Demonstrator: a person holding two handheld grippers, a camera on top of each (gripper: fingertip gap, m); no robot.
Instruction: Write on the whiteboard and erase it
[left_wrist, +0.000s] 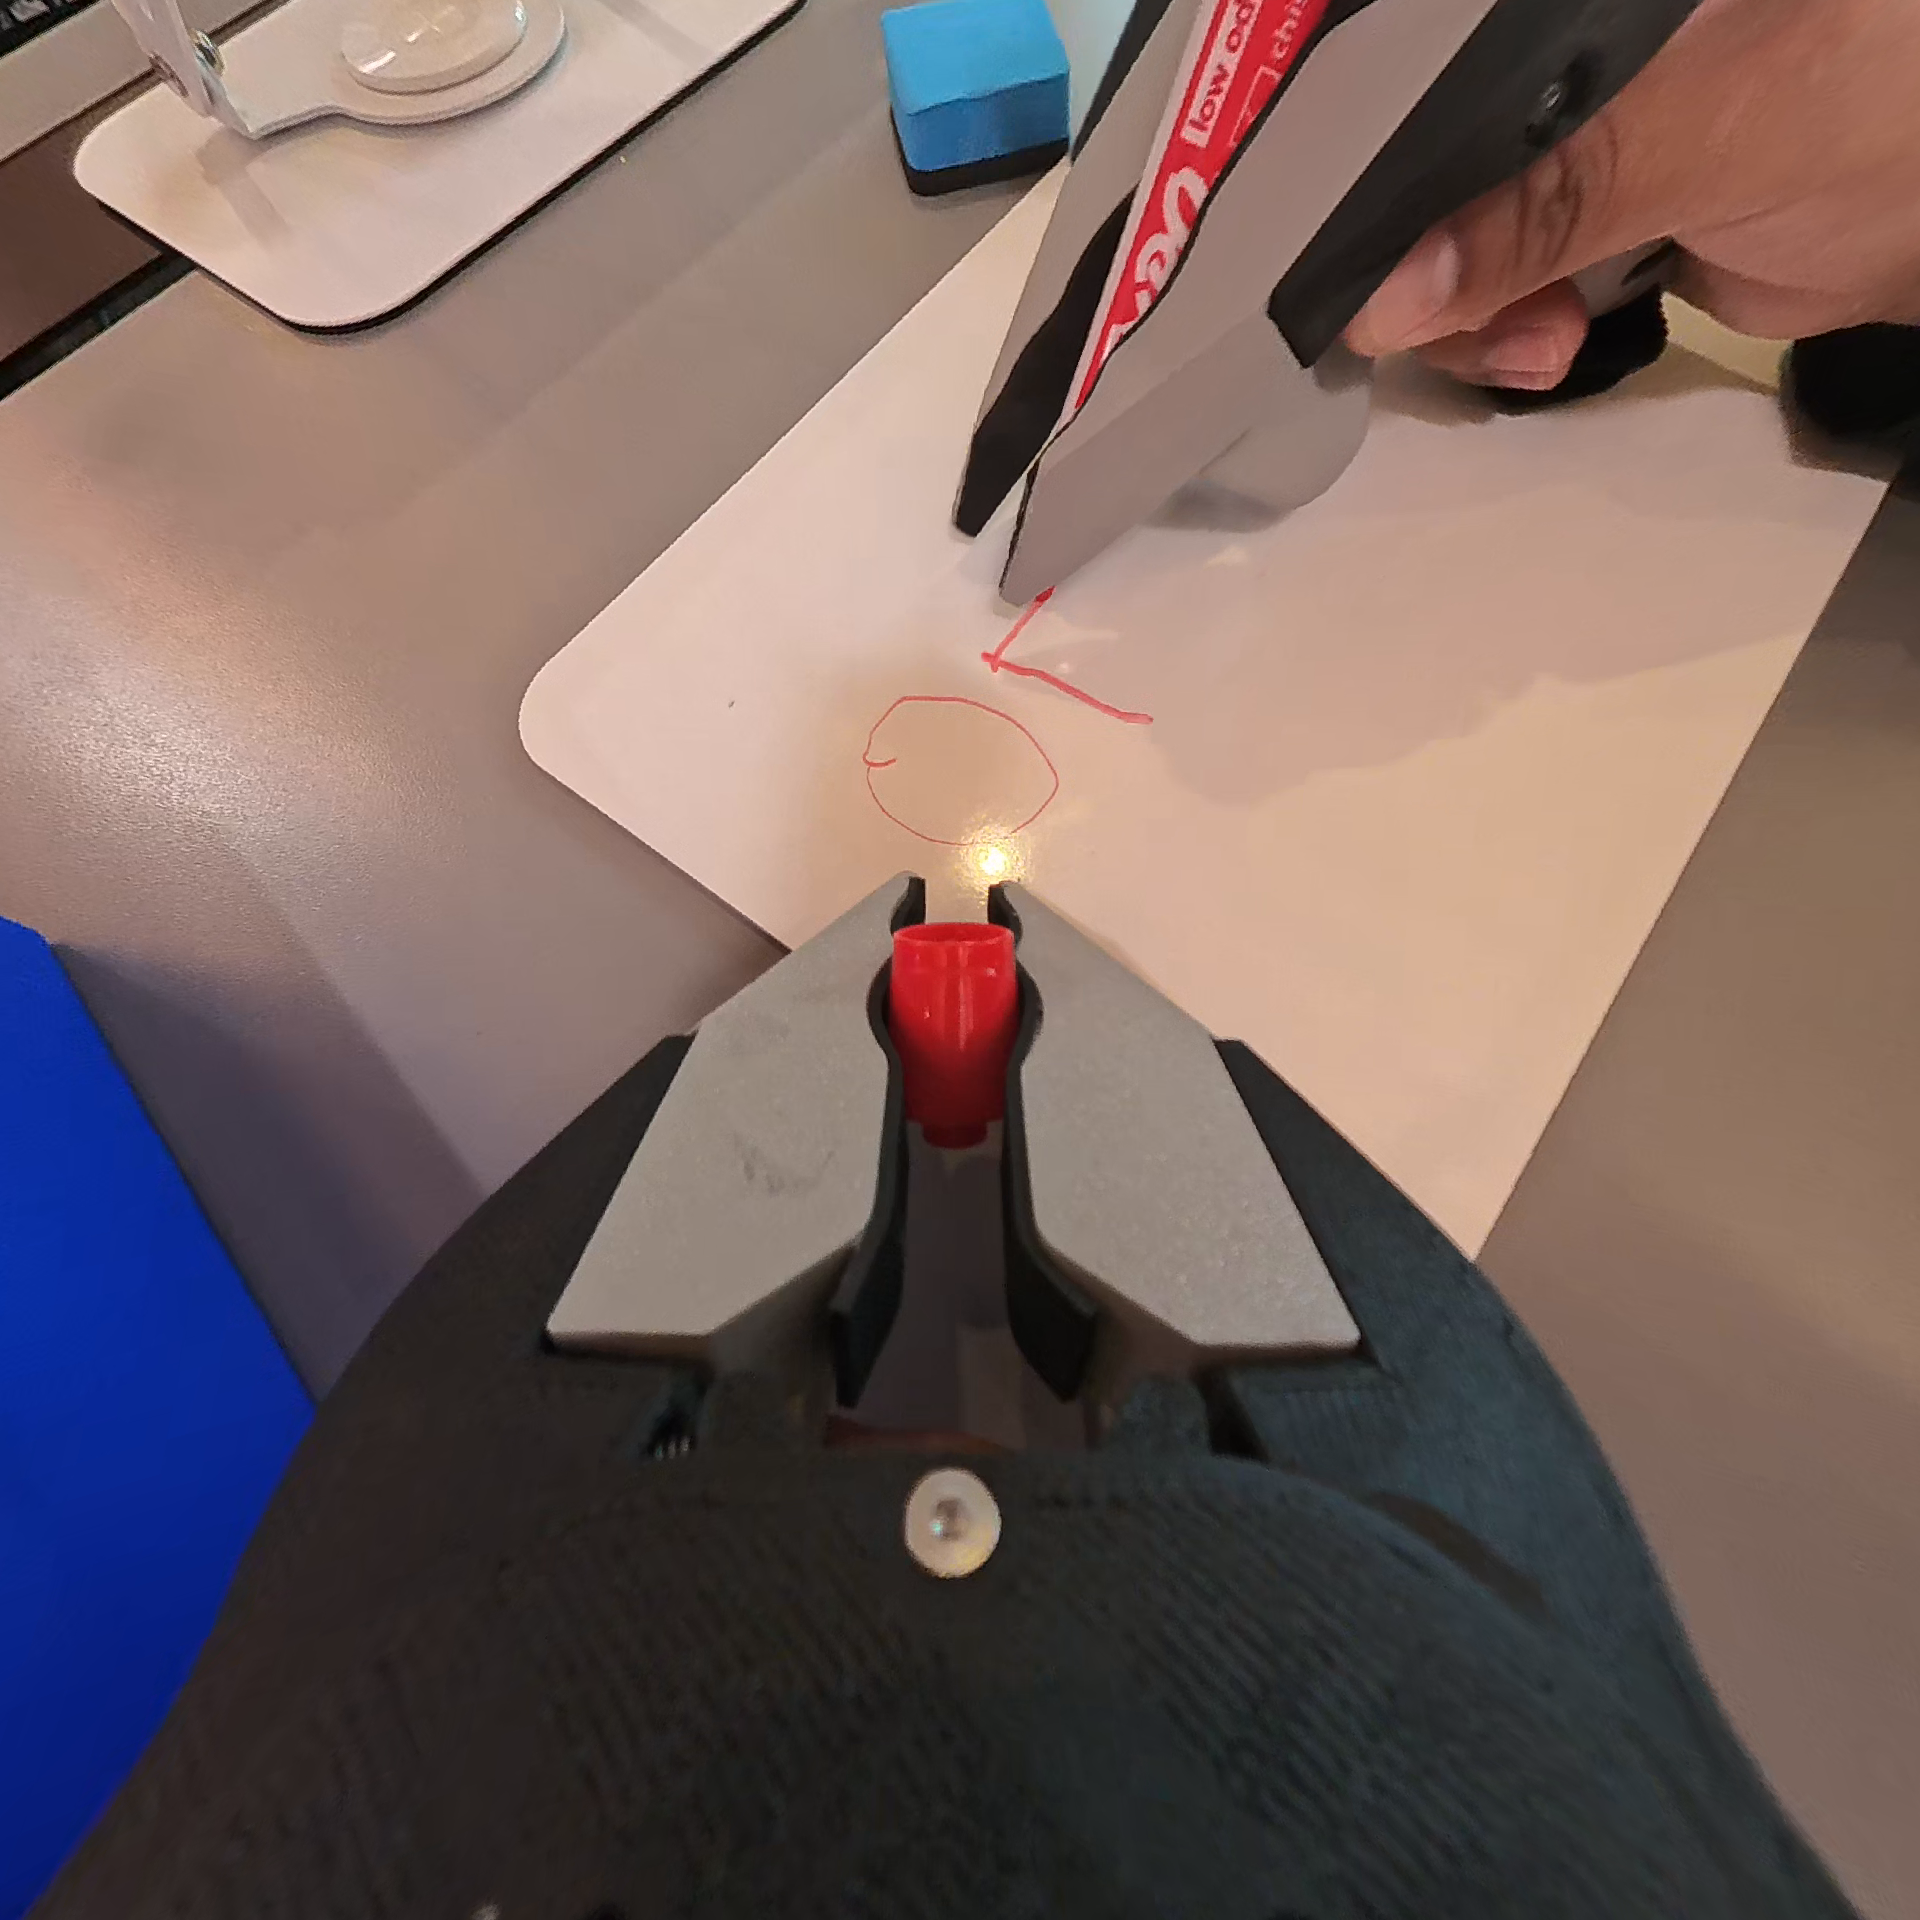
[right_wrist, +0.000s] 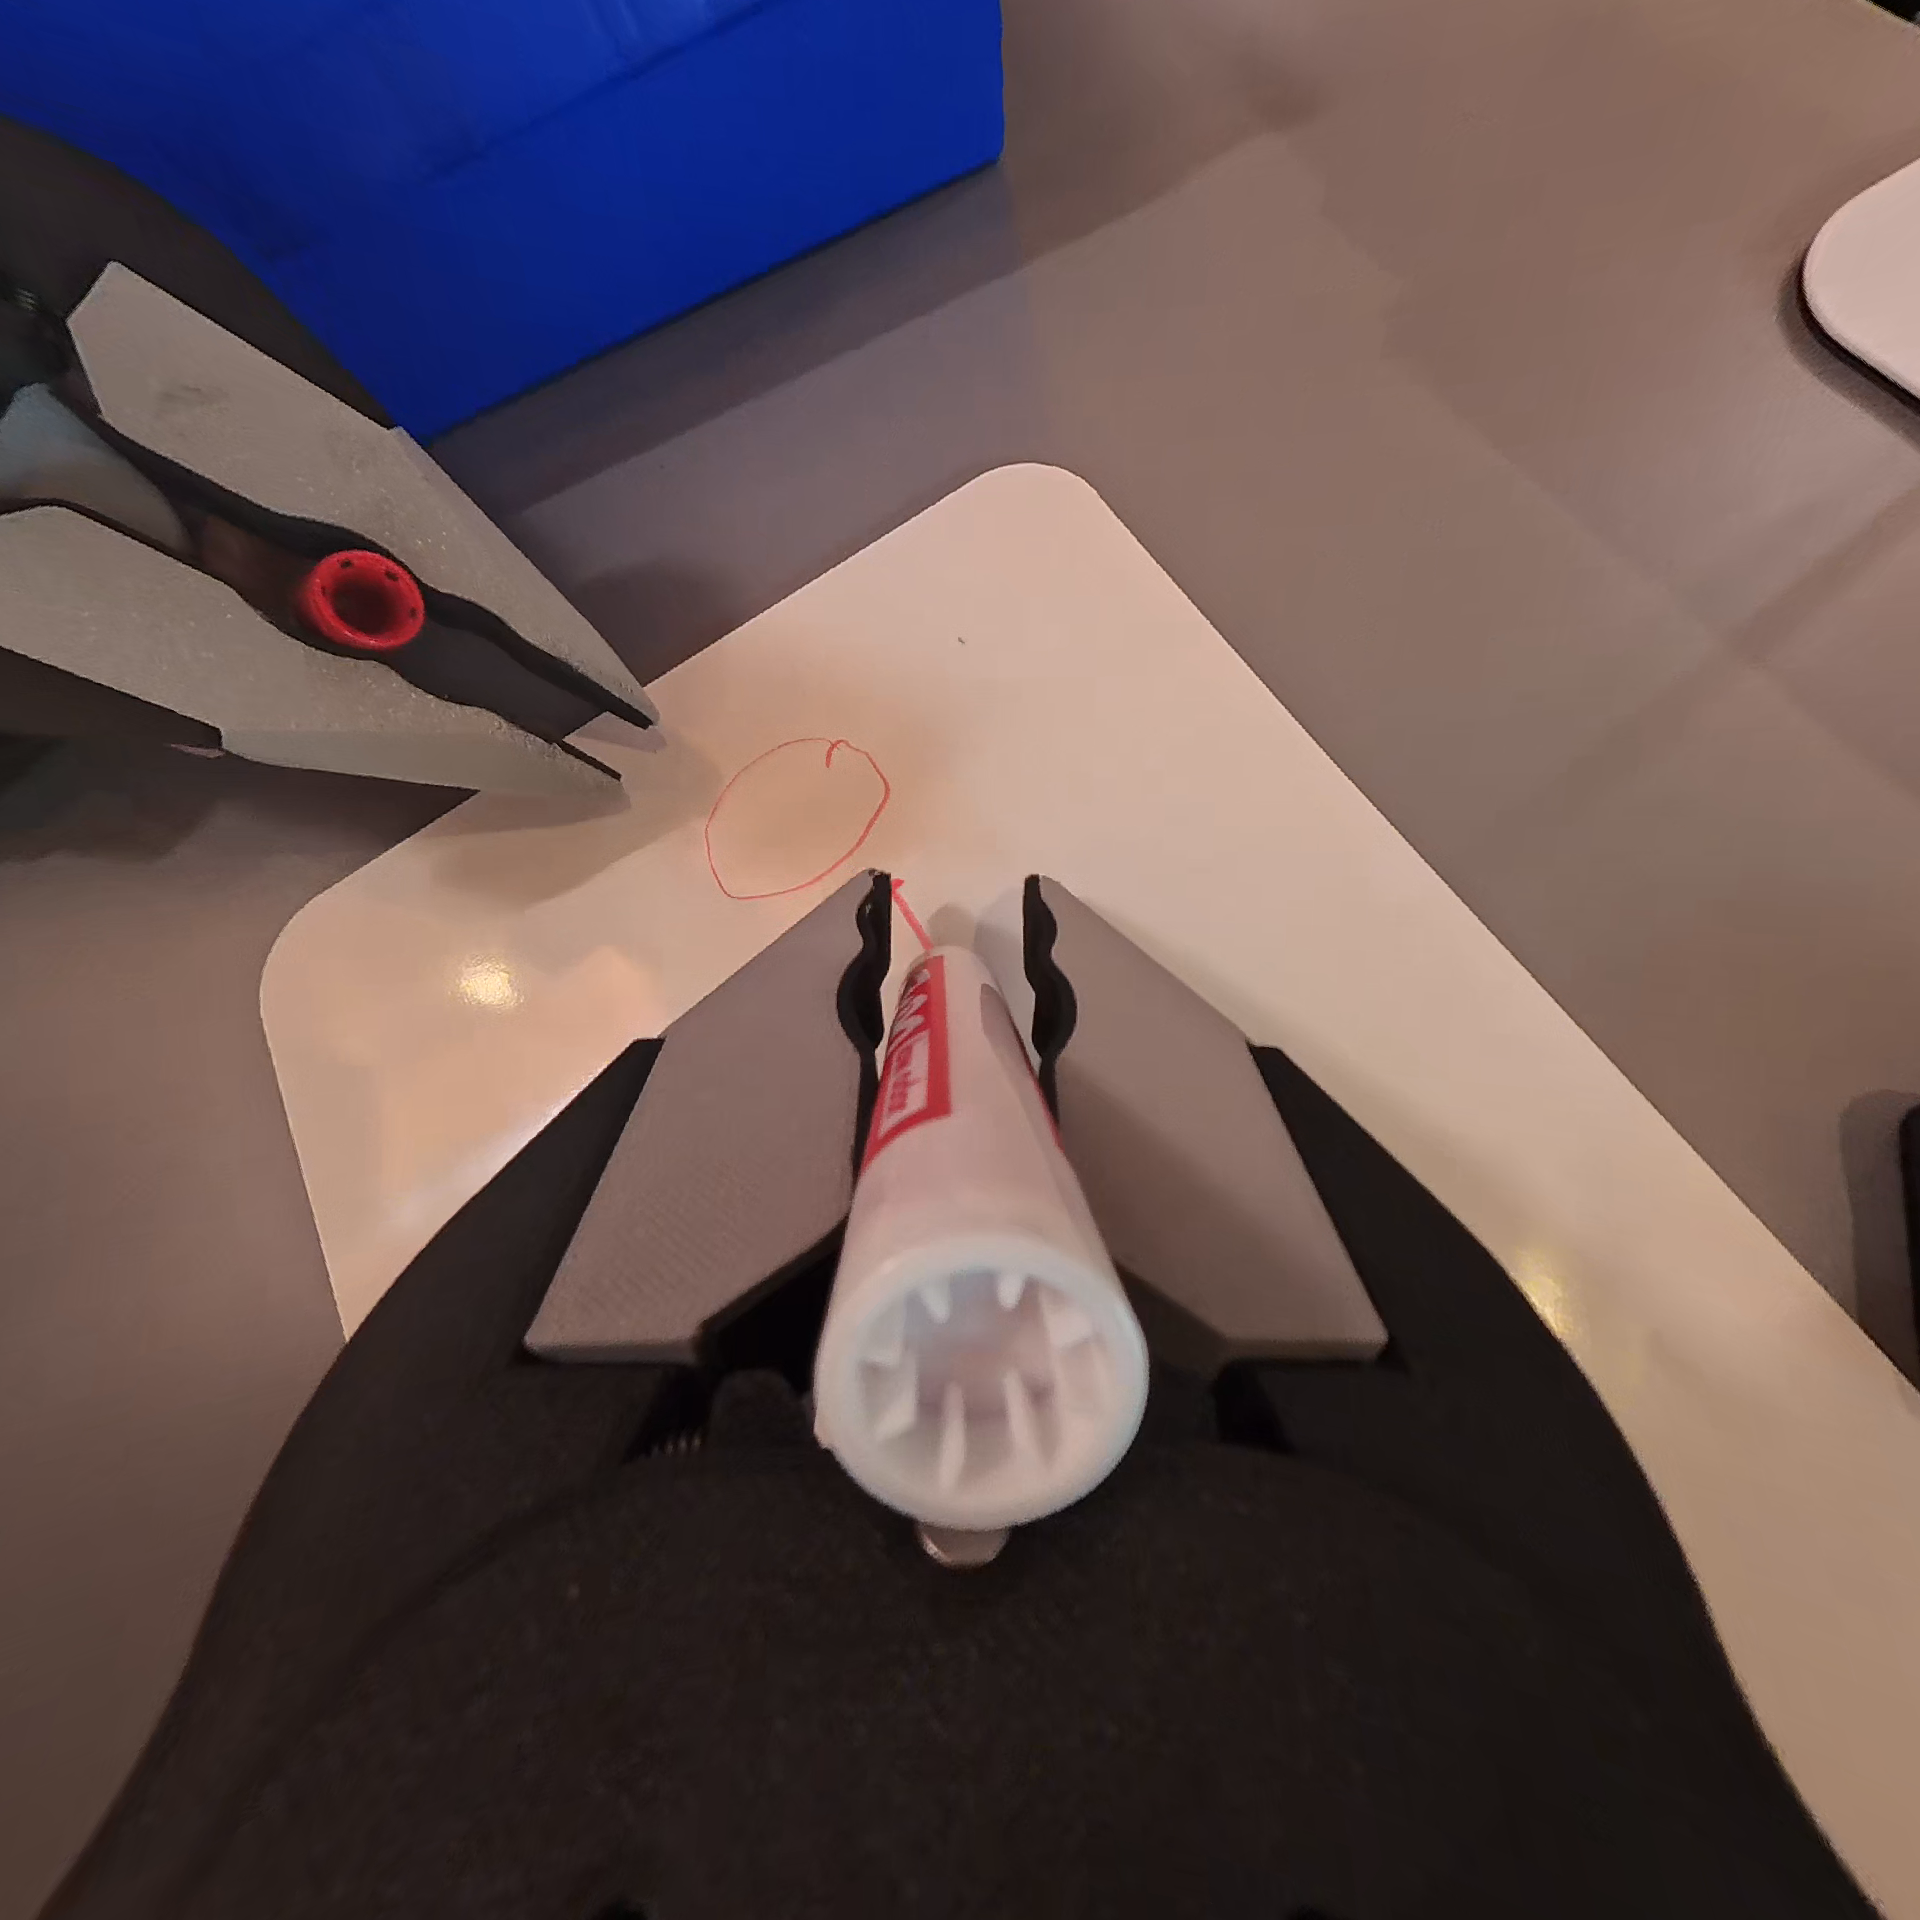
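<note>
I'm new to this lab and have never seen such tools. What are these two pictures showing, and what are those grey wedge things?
Each grey wedge pair is a hand-held gripper, and each picture comes from a camera riding on one. The left gripper pinches a red cap. The right gripper holds a marker with its tip down on the whiteboard, near a red circle and an angled stroke. A person's hand works the right gripper. A blue eraser waits on the grey table, beside a blue box.
</note>
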